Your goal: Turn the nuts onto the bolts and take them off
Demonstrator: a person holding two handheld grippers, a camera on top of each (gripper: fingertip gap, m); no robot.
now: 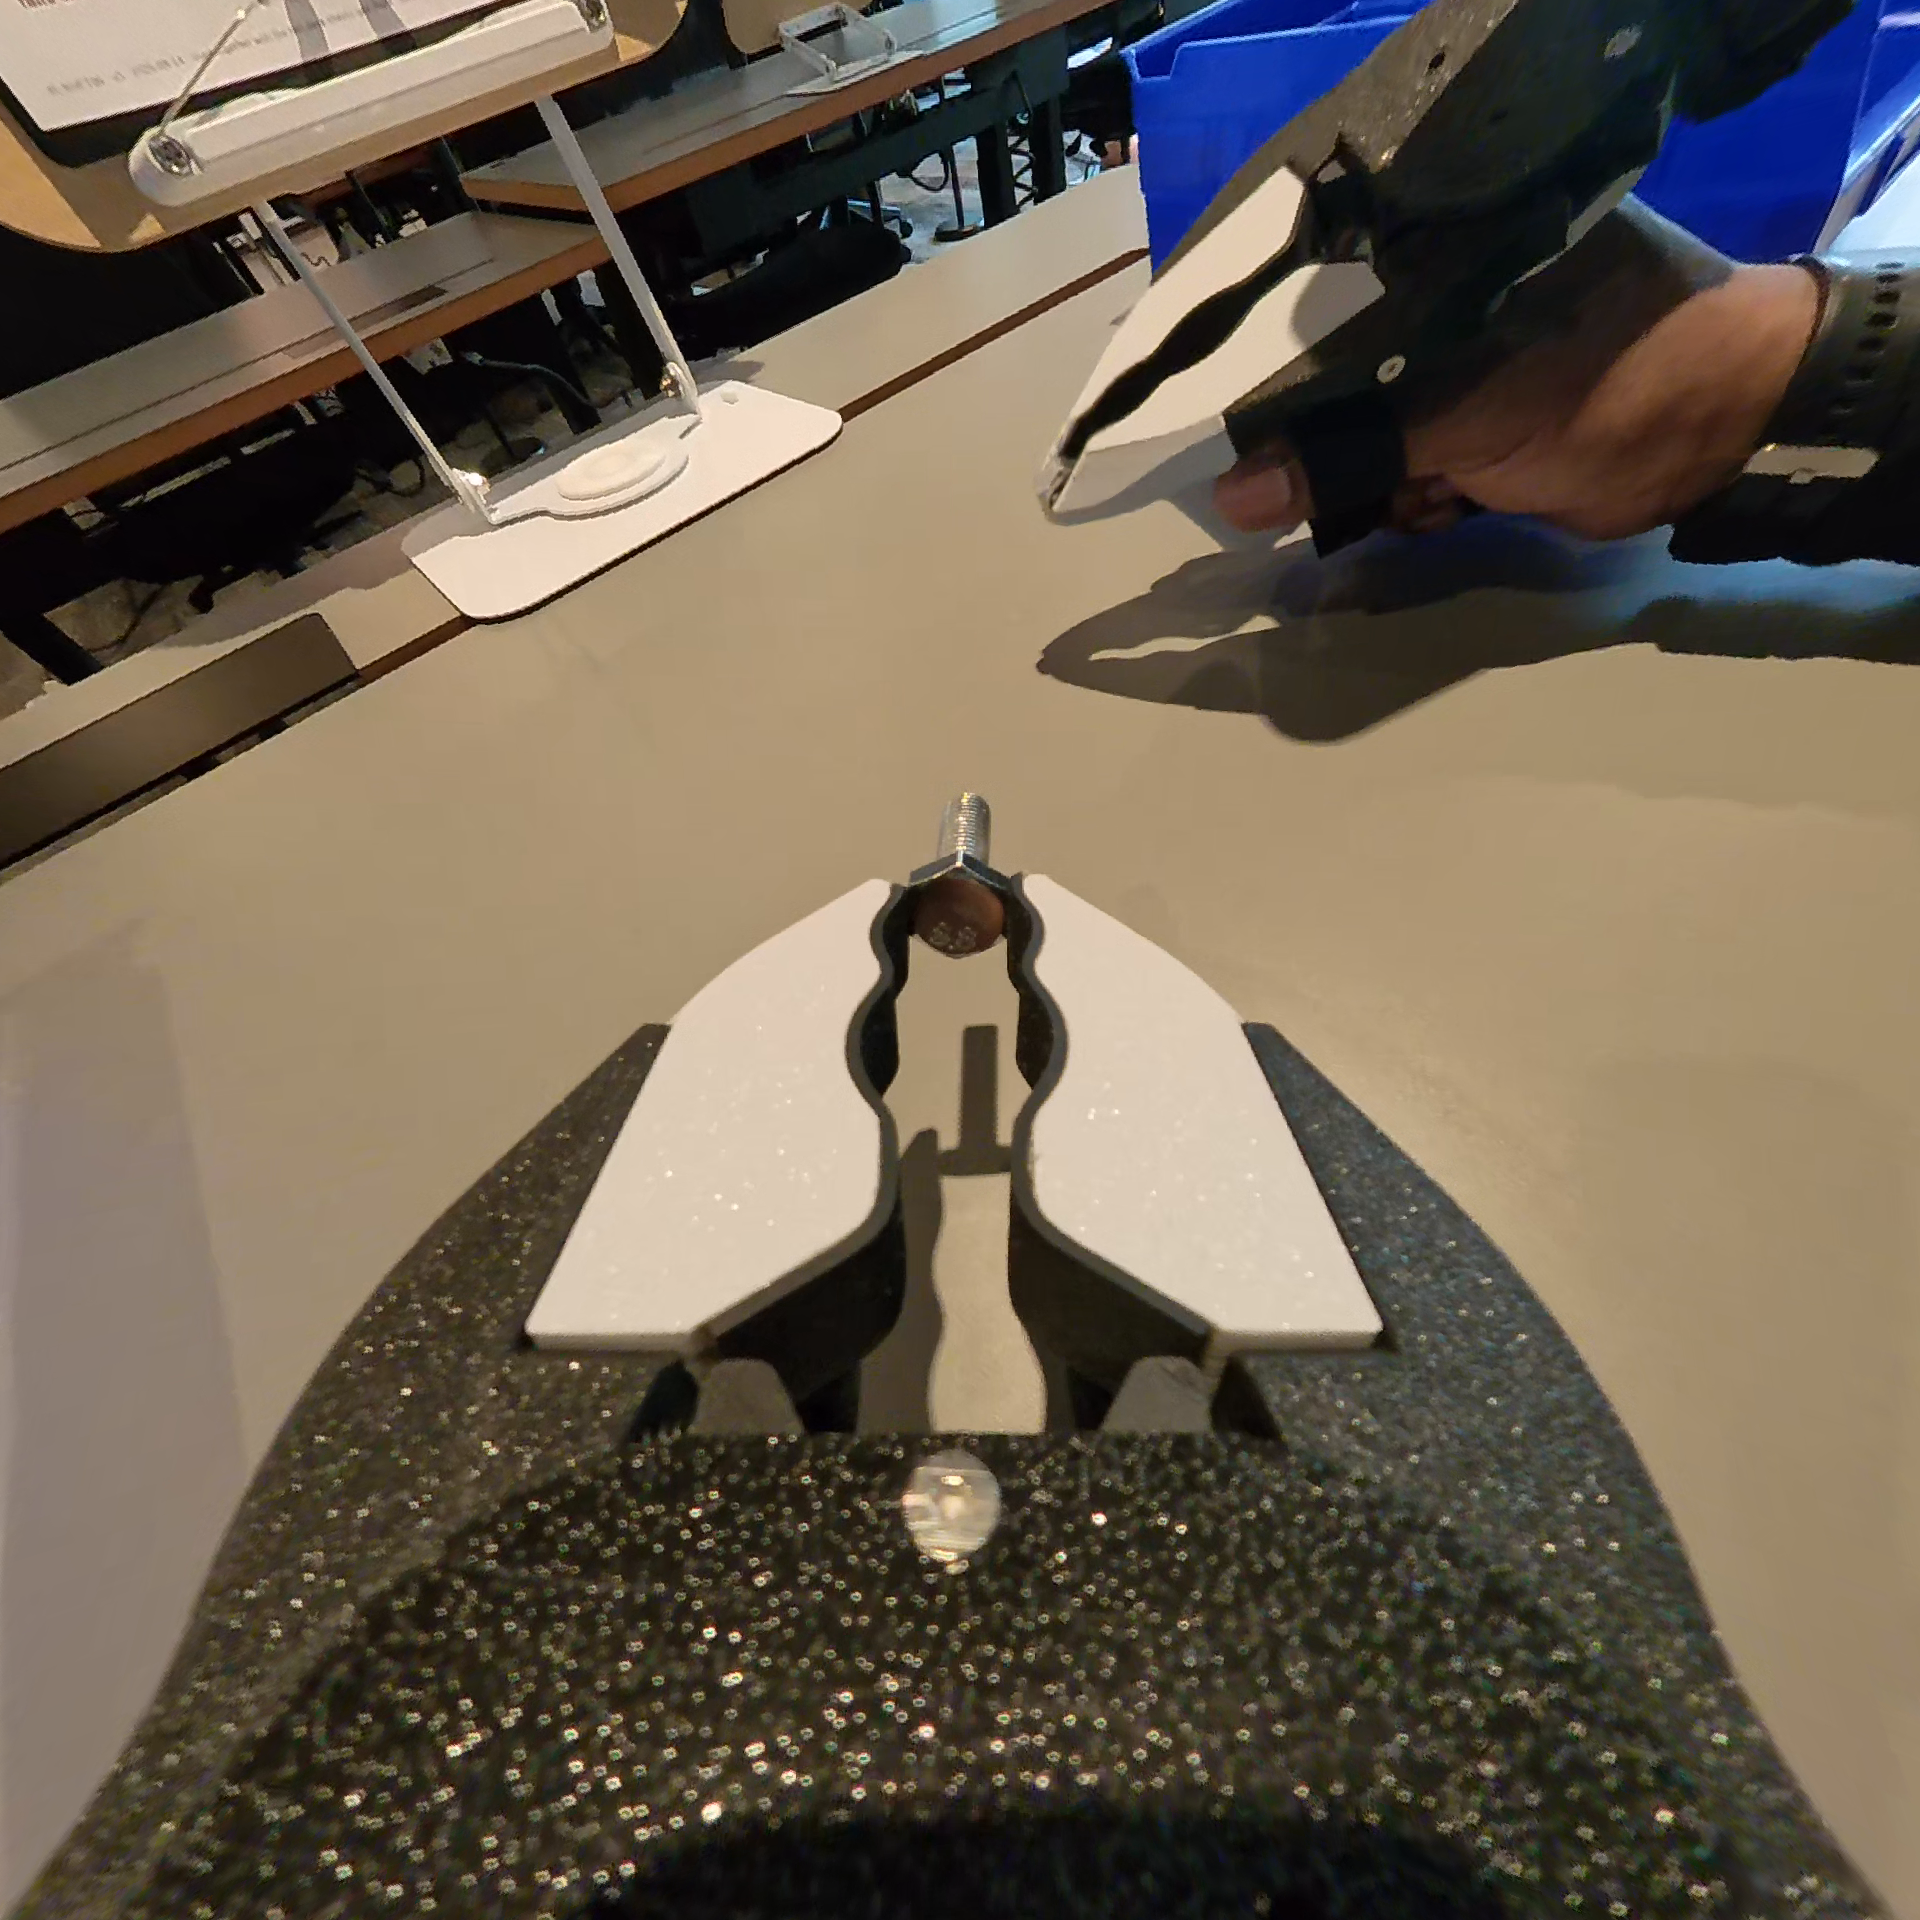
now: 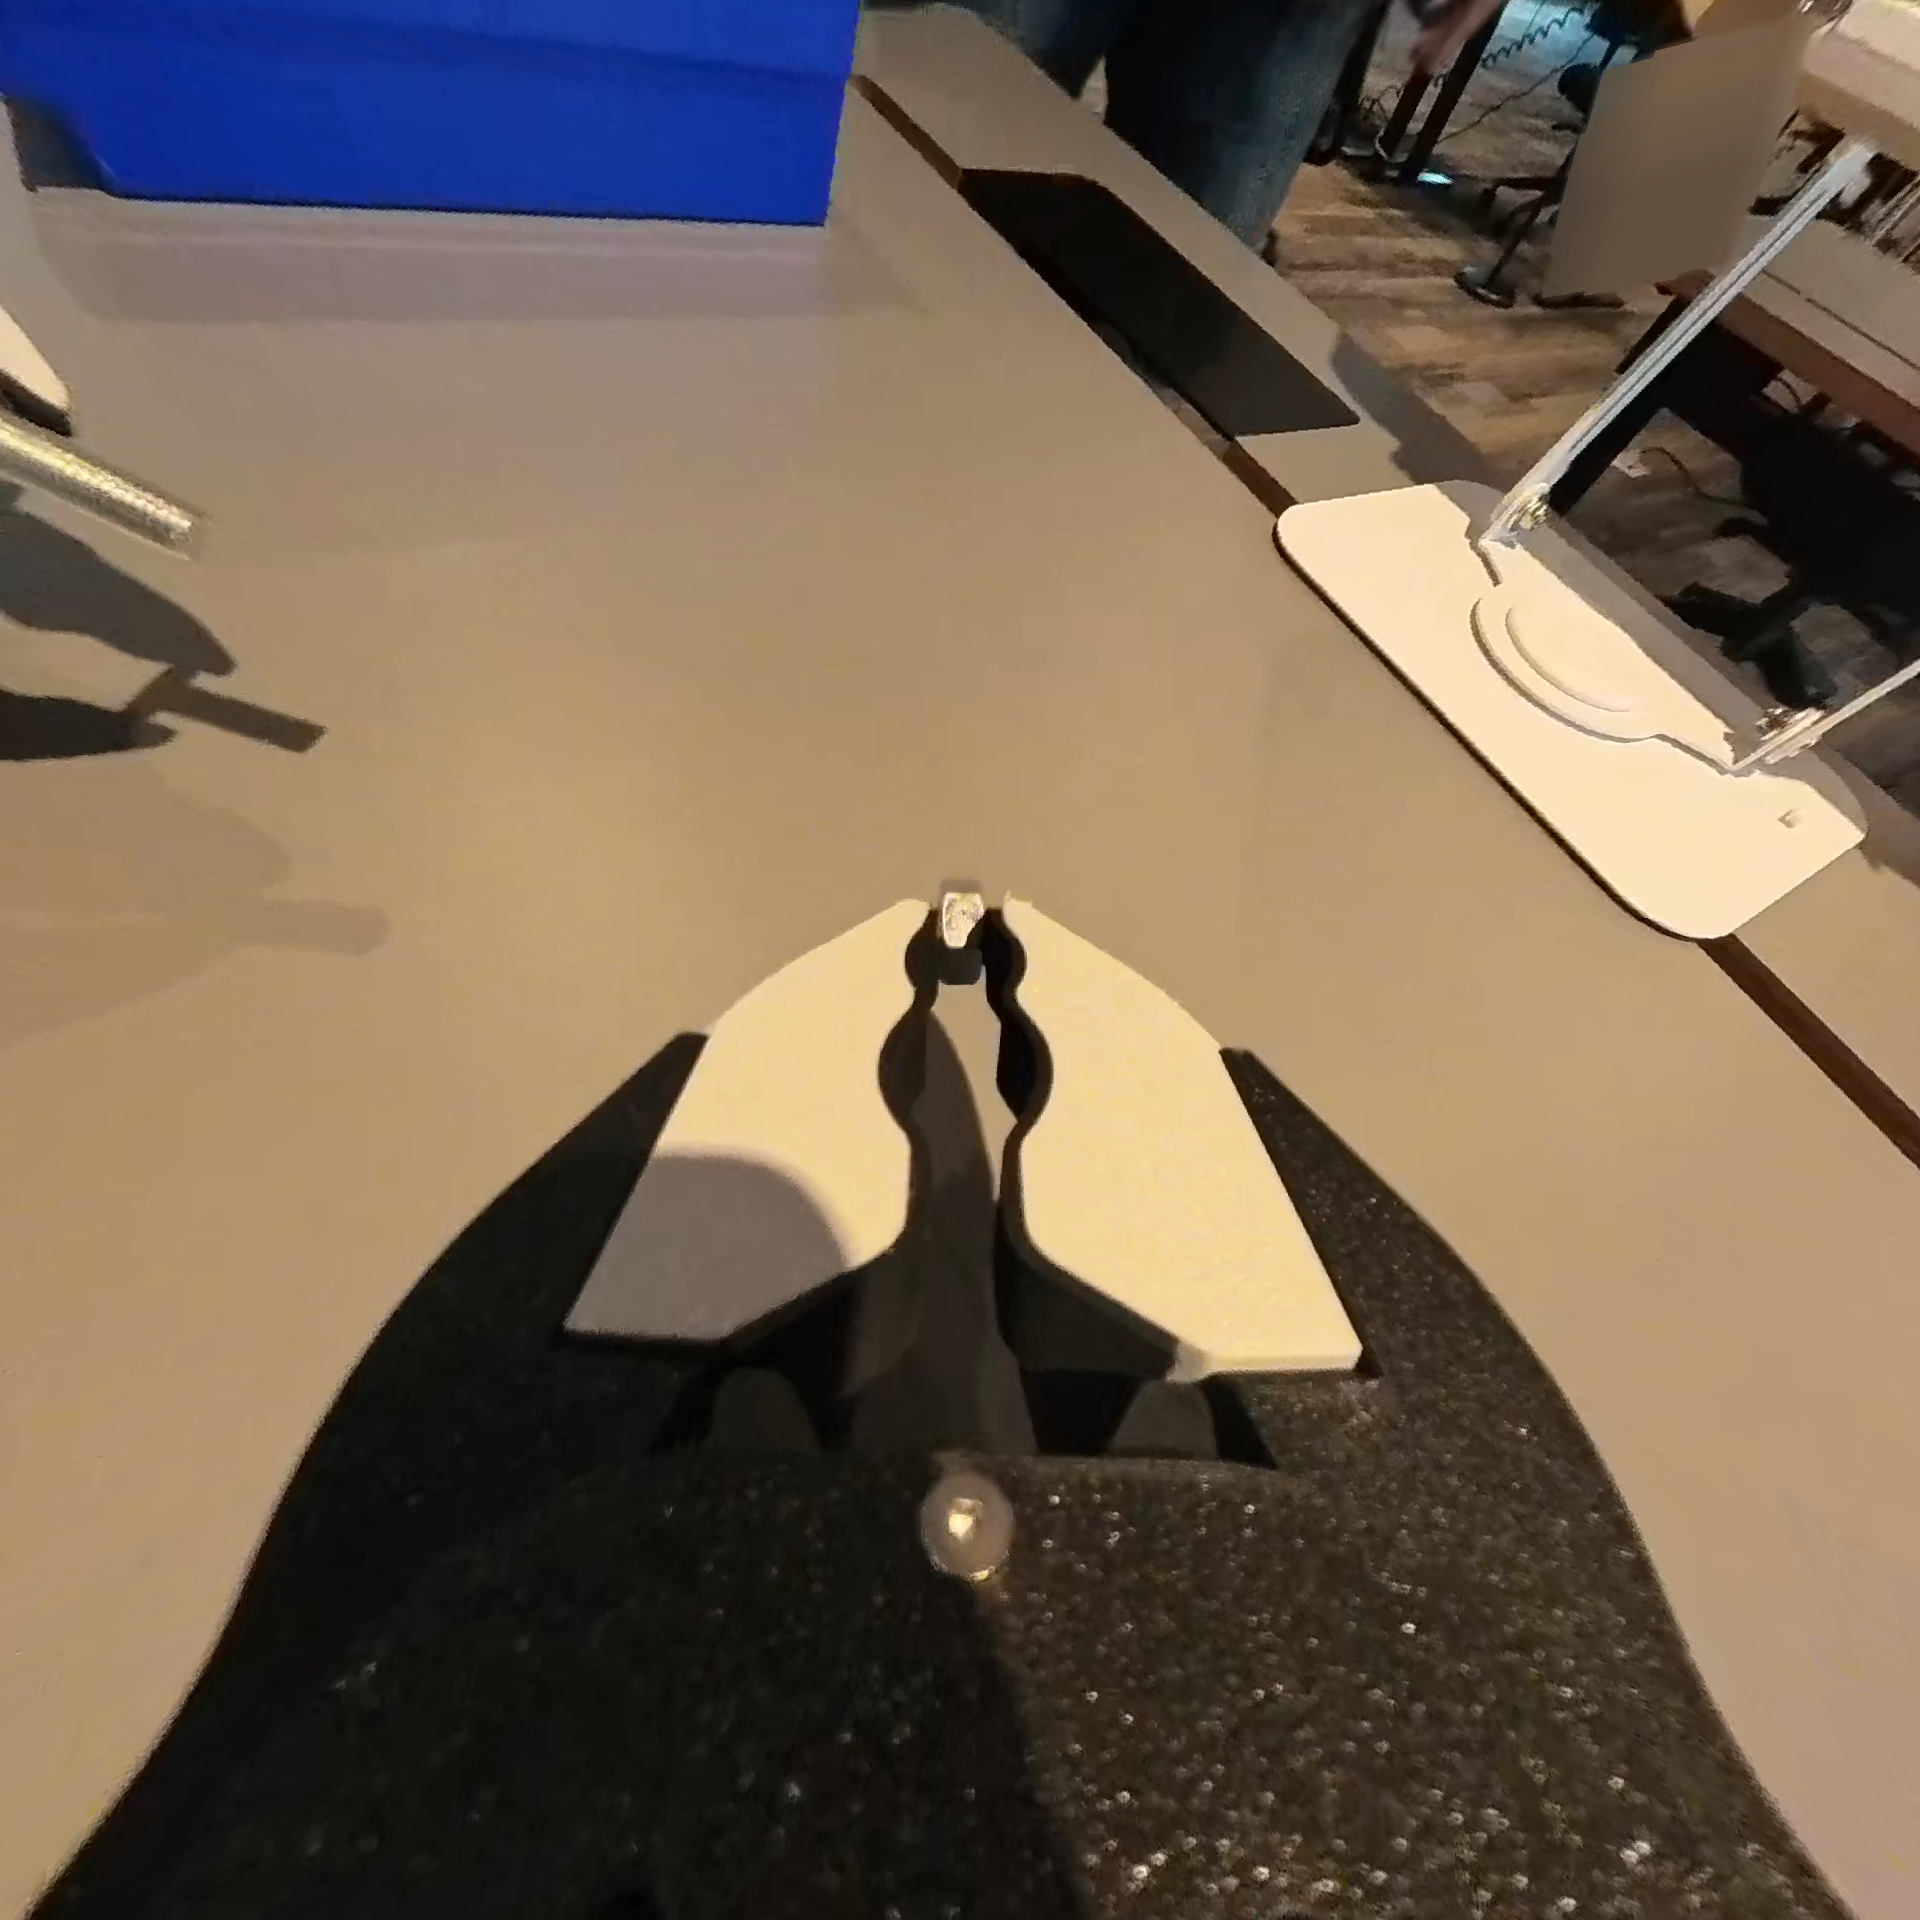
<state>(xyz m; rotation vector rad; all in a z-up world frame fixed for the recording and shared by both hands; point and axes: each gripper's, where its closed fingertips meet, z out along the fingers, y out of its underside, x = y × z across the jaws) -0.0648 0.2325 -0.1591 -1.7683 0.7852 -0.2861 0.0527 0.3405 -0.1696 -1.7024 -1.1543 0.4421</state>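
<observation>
Here, one bolt [image 1: 958, 871] clamped by its hex head in the left gripper [image 1: 958, 896] above the grey bench [image 1: 1351, 1039], one small nut [image 2: 959, 921] pinched in the right gripper [image 2: 961, 914], grippers well apart, one blue bin [image 2: 436, 94] behind.

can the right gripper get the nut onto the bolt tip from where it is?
Probably yes. The right gripper holds the nut, the bolt juts free from the left gripper, and only bare table lies between.

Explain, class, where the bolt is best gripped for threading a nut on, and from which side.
Grip the bolt by its hex head, from behind, as the left gripper does: the flats probably resist turning, and the threaded shank points clear ahead for the nut in the right gripper.
</observation>
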